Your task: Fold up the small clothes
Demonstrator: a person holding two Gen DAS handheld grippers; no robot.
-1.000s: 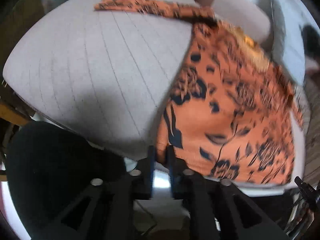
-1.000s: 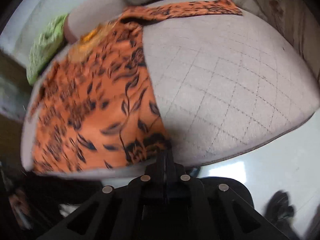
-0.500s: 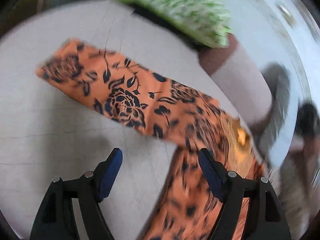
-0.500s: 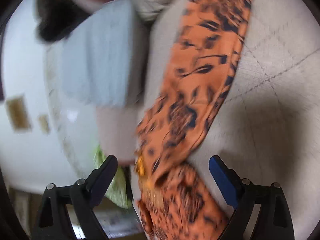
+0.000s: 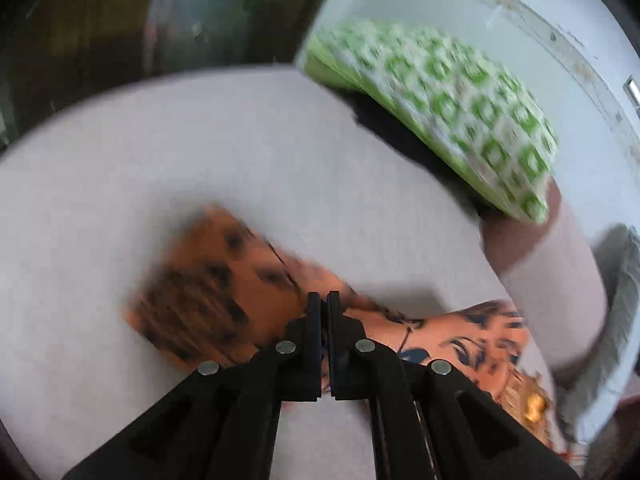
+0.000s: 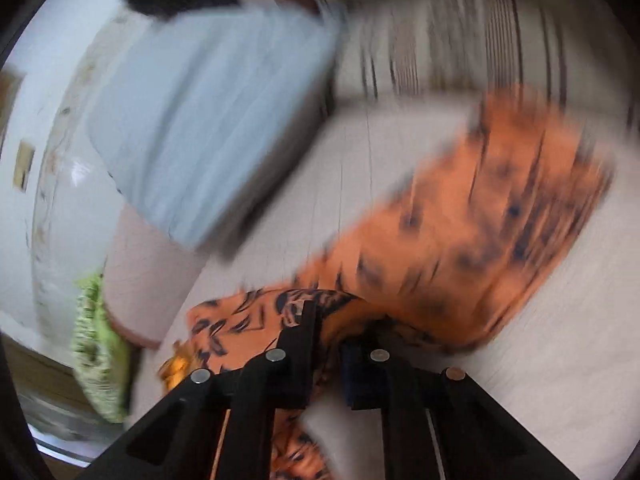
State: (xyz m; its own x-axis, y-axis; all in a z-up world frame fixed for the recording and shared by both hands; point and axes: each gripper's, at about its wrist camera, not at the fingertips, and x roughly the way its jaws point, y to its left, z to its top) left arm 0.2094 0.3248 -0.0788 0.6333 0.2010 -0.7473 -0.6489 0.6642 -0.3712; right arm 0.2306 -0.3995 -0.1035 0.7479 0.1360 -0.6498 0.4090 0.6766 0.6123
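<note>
**Both grippers pinch the sleeves**

The left gripper [image 5: 324, 300] has its black jaws pressed together on a sleeve of the orange, black-flowered fabric garment [image 5: 224, 292], spread on the pale quilted cushion [image 5: 200, 152]. The right gripper [image 6: 326, 320], jaws closing, pinches the other sleeve, near a light-blue pillow [image 6: 208, 136].

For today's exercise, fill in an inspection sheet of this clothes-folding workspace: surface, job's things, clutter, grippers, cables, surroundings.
Surface: pale quilted cushion, mostly bare.
Job's things: orange garment with dark flower print, spread across the cushion, blurred.
Clutter: green patterned pillow; light blue pillow.
Grippers: left gripper shut on a sleeve of the garment; right gripper closing, garment between its jaws.
Cables: nothing seen.
Surroundings: white wall behind the cushion.
</note>
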